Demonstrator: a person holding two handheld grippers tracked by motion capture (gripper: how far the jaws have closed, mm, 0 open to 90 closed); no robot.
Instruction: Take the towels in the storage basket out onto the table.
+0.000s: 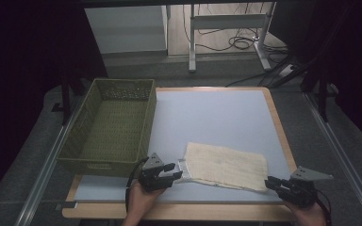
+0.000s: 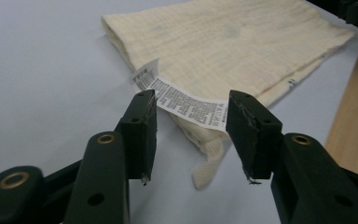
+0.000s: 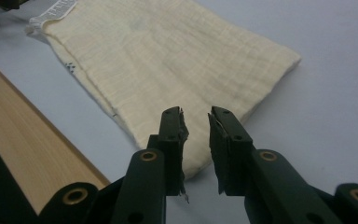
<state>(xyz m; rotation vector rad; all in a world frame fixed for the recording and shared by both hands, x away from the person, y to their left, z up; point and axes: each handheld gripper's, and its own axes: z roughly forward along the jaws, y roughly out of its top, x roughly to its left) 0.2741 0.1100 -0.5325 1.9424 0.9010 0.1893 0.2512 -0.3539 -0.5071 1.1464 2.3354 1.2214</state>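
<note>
A folded cream cloth (image 1: 226, 165) lies flat on the pale blue mat (image 1: 212, 117) near the table's front edge. A white printed care label (image 2: 168, 93) sticks out of its left corner. My left gripper (image 1: 176, 171) is at that corner. In the left gripper view its jaws (image 2: 191, 102) stand wide open on either side of the label, with the cloth (image 2: 233, 42) beyond. My right gripper (image 1: 269, 182) is at the cloth's front right corner. Its jaws (image 3: 196, 119) are a narrow gap apart just over the edge of the cloth (image 3: 168, 60), holding nothing.
An olive-green slatted basket (image 1: 122, 82) stands at the table's left, just behind my left gripper. The wooden table edge (image 1: 283, 132) borders the mat on the right and front. Beyond the table are a desk frame and cables on the floor.
</note>
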